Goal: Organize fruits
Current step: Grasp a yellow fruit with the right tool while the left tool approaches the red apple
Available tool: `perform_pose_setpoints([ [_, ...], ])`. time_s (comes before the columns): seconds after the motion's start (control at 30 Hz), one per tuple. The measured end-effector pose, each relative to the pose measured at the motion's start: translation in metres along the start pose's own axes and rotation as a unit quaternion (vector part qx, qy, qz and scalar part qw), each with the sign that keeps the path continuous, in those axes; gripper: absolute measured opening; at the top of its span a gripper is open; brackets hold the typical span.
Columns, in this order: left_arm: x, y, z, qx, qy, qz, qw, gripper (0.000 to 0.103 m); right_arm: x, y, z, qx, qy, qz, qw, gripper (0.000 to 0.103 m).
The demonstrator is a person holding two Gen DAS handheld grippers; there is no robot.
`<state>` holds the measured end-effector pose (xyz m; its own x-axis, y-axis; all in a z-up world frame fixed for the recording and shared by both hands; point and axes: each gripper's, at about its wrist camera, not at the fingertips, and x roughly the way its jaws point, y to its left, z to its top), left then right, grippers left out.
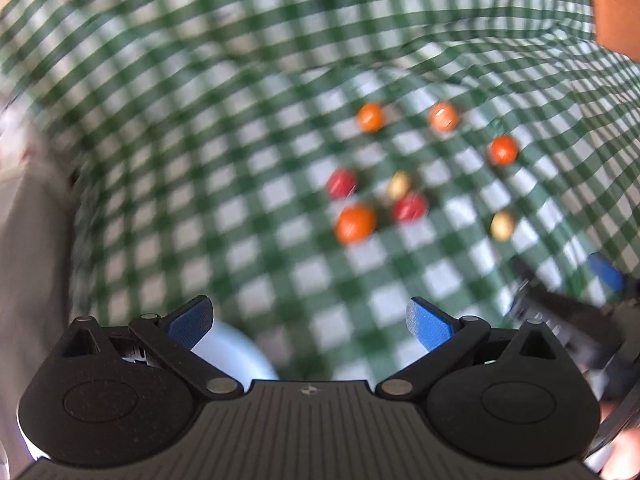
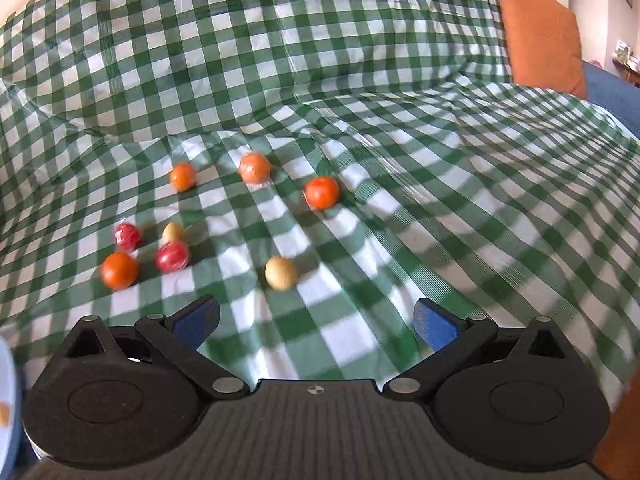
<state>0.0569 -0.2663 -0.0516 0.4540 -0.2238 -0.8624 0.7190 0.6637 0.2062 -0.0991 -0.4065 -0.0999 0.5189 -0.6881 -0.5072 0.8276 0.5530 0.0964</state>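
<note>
Your small round fruits sit scattered on the green-and-white checked cloth [image 2: 360,240]: the pale yellow round fruit [image 2: 281,273] lies nearest your right tongs [image 2: 316,318], reds and oranges beyond its left. Both right and left tongs [image 1: 310,318] gape wide, holding nothing.
</note>
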Motion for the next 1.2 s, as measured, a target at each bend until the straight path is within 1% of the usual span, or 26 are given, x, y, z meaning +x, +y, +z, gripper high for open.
perform_pose_setpoints([
  [0.03, 0.010, -0.006, 0.012, 0.011, -0.003, 0.000, 0.9999, 0.103, 0.010, 0.000, 0.001, -0.006, -0.002, 0.006, 1.000, 0.100],
  [0.1, 0.030, -0.017, 0.035, 0.030, -0.007, -0.003, 0.9995, 0.103, 0.028, 0.003, 0.001, -0.020, -0.006, 0.022, 1.000, 0.086],
  [0.17, 0.051, -0.026, 0.053, 0.044, -0.004, -0.018, 0.9989, 0.103, 0.045, 0.004, 0.002, -0.025, 0.001, 0.033, 0.999, 0.080],
  [0.27, 0.086, -0.037, 0.074, 0.053, 0.015, -0.040, 0.9977, 0.103, 0.060, 0.008, 0.005, -0.035, 0.004, 0.036, 0.999, 0.077],
  [0.33, 0.107, -0.044, 0.083, 0.061, 0.036, -0.045, 0.9965, 0.103, 0.070, 0.012, 0.006, -0.046, 0.009, 0.039, 0.998, 0.065],
  [0.37, 0.118, -0.047, 0.088, 0.065, 0.048, -0.049, 0.9955, 0.103, 0.076, 0.013, 0.006, -0.050, 0.017, 0.037, 0.998, 0.053],
  [0.4, 0.128, -0.050, 0.092, 0.069, 0.055, -0.048, 0.9949, 0.103, 0.079, 0.015, 0.005, -0.059, 0.019, 0.026, 0.998, 0.042],
  [0.43, 0.136, -0.052, 0.095, 0.069, 0.059, -0.046, 0.9948, 0.103, 0.079, 0.015, 0.005, -0.067, 0.013, 0.016, 0.998, 0.037],
  [0.47, 0.143, -0.054, 0.099, 0.069, 0.064, -0.047, 0.9944, 0.103, 0.080, 0.014, 0.006, -0.063, 0.012, 0.010, 0.998, 0.033],
  [0.53, 0.156, -0.057, 0.107, 0.063, 0.078, -0.056, 0.9934, 0.103, 0.082, 0.008, 0.008, -0.040, 0.013, 0.016, 0.999, 0.033],
  [0.6, 0.166, -0.059, 0.111, 0.056, 0.091, -0.057, 0.9926, 0.096, 0.084, 0.007, 0.007, -0.039, 0.012, 0.015, 0.999, 0.033],
  [0.67, 0.169, -0.062, 0.113, 0.060, 0.085, -0.043, 0.9936, 0.095, 0.085, 0.009, 0.007, -0.044, 0.010, 0.012, 0.999, 0.033],
  [0.73, 0.171, -0.065, 0.113, 0.073, 0.082, -0.029, 0.9935, 0.089, 0.084, 0.009, 0.006, -0.042, 0.010, 0.012, 0.999, 0.033],
  [0.8, 0.170, -0.065, 0.113, 0.087, 0.075, -0.014, 0.9933, 0.078, 0.083, 0.010, 0.006, -0.041, 0.009, 0.011, 0.999, 0.033],
  [0.87, 0.167, -0.064, 0.113, 0.092, 0.069, -0.009, 0.9933, 0.073, 0.083, 0.011, 0.005, -0.042, 0.008, 0.009, 0.999, 0.033],
  [0.93, 0.166, -0.061, 0.113, 0.089, 0.068, -0.011, 0.9936, 0.072, 0.084, 0.012, 0.005, -0.048, 0.006, 0.006, 0.999, 0.033],
  [1.0, 0.166, -0.056, 0.116, 0.080, 0.077, -0.011, 0.9938, 0.076, 0.083, 0.013, 0.005, -0.051, 0.005, 0.004, 0.999, 0.033],
  [1.07, 0.165, -0.049, 0.120, 0.062, 0.085, -0.028, 0.9941, 0.076, 0.084, 0.012, 0.006, -0.051, 0.004, 0.006, 0.999, 0.033],
  [1.1, 0.160, -0.047, 0.122, 0.051, 0.084, -0.036, 0.9945, 0.076, 0.084, 0.012, 0.006, -0.051, 0.004, 0.007, 0.999, 0.033],
  [1.2, 0.150, -0.044, 0.126, 0.037, 0.080, -0.045, 0.9951, 0.076, 0.084, 0.012, 0.007, -0.052, 0.004, 0.007, 0.999, 0.033],
])
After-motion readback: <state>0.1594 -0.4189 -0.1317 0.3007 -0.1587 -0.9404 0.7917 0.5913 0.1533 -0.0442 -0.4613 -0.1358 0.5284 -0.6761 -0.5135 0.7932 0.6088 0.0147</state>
